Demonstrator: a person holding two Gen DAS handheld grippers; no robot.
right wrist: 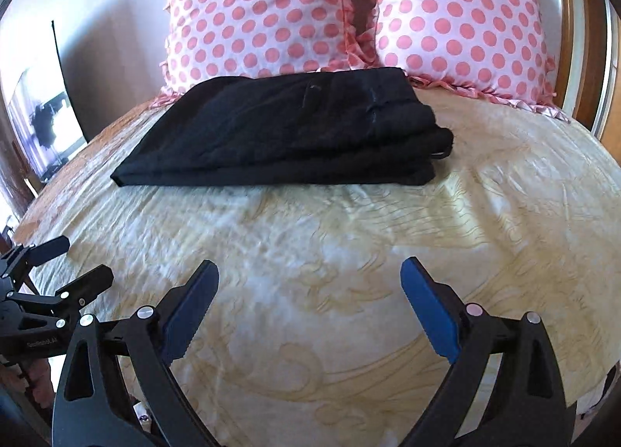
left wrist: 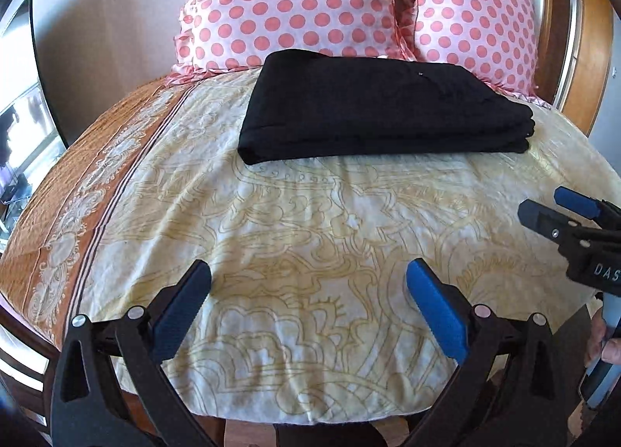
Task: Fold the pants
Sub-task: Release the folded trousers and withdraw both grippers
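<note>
Lying folded into a thick, flat rectangular stack, the black cloth pants (left wrist: 382, 105) sit on the cream bedsheet with pale yellow scroll patterns and an orange border (left wrist: 295, 222), toward the head of the bed and just in front of two pink satin pillows with coral polka dots and ruffled edges (left wrist: 295, 4). In the left wrist view, the left gripper with black arms and blue finger pads (left wrist: 308, 284) hangs over the sheet near the foot of the bed, its jaws spread wide apart and holding nothing, well apart from the pants. The right gripper (left wrist: 559, 210) shows at the right edge of this view, seen from the side, its two fingers a little apart and empty.

From the right wrist view, the pants (right wrist: 283, 132) lie ahead with their layered folded edges facing right, their far edge touching the pillows (right wrist: 256, 16). The right gripper (right wrist: 308, 284) hovers above the sheet (right wrist: 349, 245), jaws wide open and empty. The left gripper (right wrist: 77, 260) appears at the left edge, its black fingers apart.
</note>
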